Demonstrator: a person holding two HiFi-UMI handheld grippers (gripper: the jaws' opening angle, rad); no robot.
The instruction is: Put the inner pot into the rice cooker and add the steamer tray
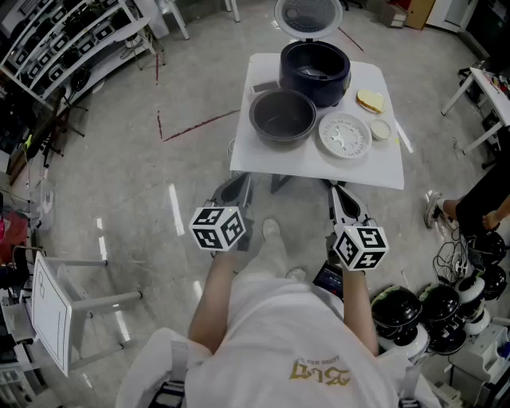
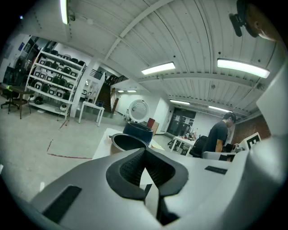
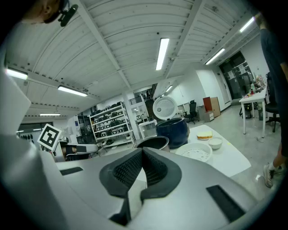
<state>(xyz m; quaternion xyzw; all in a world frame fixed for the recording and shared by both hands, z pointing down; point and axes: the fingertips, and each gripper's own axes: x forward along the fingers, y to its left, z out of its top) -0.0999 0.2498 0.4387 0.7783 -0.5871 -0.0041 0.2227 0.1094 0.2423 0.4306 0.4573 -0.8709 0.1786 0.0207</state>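
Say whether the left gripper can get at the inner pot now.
Probably yes, once it moves forward: the left gripper is shut, empty and short of the table, and nothing stands between it and the inner pot.

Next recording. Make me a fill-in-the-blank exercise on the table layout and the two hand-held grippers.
The rice cooker on the table has its lid ____.
The inner pot stands beside the rice cooker, not yet ____ it.
In the head view, the steamer tray lies to the ____ of the inner pot.
The left hand-held gripper and the right hand-held gripper both have jaws ____, holding nothing.
Missing words: open; inside; right; shut.
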